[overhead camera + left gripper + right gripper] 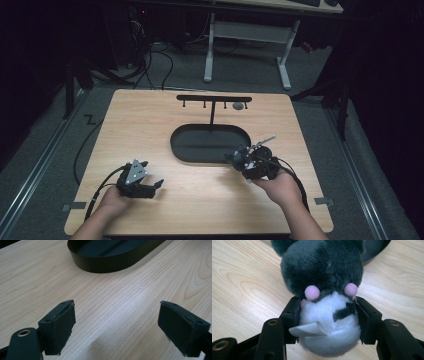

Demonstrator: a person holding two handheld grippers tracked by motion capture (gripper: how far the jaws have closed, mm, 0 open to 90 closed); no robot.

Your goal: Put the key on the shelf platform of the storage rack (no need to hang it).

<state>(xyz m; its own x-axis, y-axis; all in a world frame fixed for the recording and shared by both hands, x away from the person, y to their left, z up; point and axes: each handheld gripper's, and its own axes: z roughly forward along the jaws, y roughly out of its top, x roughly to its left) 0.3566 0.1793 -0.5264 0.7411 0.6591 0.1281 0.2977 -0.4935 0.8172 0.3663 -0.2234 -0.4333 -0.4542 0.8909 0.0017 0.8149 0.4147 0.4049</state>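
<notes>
The right gripper (327, 315) is clamped on a small plush toy (324, 290) — its two black jaws press into the sides of the white belly, with the dark grey head and two pink pom-poms sticking out beyond them. A white fabric label curls out from the belly toward the left jaw in the right gripper view. In the high view the right gripper (239, 159) sits at the right of the wooden table (150, 125), held in the person's right hand (280, 187), and the toy (235, 157) is at the near right edge of the black oval tray (200, 150), right at its rim; whether it rests on the wood or is lifted cannot be told.

The left gripper (152, 186) is at the near left of the table, well apart from the toy, in the person's left hand (112, 200). Its jaws stand wide apart with nothing between them — the left gripper view shows bare wood between the two pads (60, 325), and the curved black wall of the tray (105, 262) farther off.

At the far side of the tray a black T-shaped rack (213, 100) stands upright, with short pegs hanging from its bar and a small grey round thing (238, 105) near its right end.
</notes>
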